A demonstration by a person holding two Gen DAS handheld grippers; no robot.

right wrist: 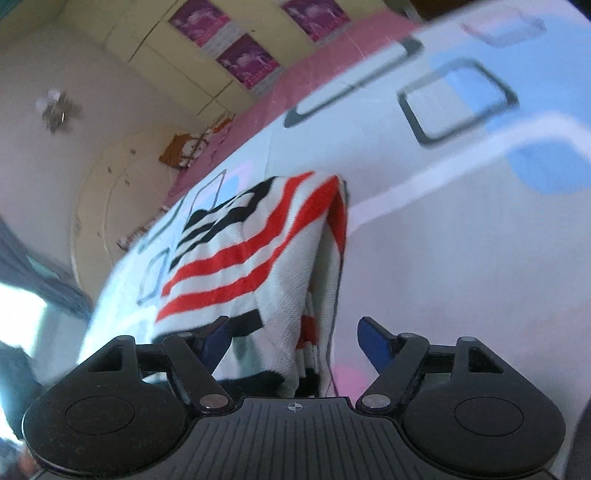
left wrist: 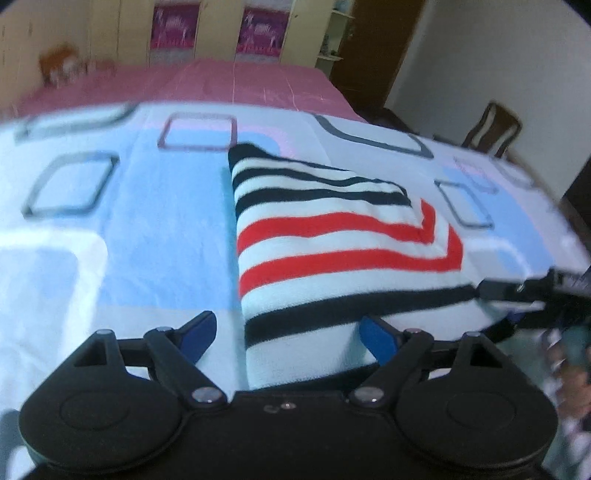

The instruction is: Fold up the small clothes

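Observation:
A small knit garment [left wrist: 332,236] with white, black and red stripes lies folded on the bed. Its near edge runs between the fingers of my left gripper [left wrist: 286,334], which is open and holds nothing. In the right wrist view the same garment [right wrist: 236,251] shows tilted, with its folded layers gaping at the near corner. My right gripper [right wrist: 293,338] is open, with the garment's near corner between its blue fingertips [right wrist: 373,341]. The right gripper also shows in the left wrist view [left wrist: 517,291] at the garment's right edge.
The garment rests on a pale blue and white bedsheet [left wrist: 147,221] with grey rounded squares. A pink cover [left wrist: 240,81] lies behind it, then a cream wardrobe [left wrist: 218,26] with pink panels. A chair [left wrist: 493,127] stands at the far right.

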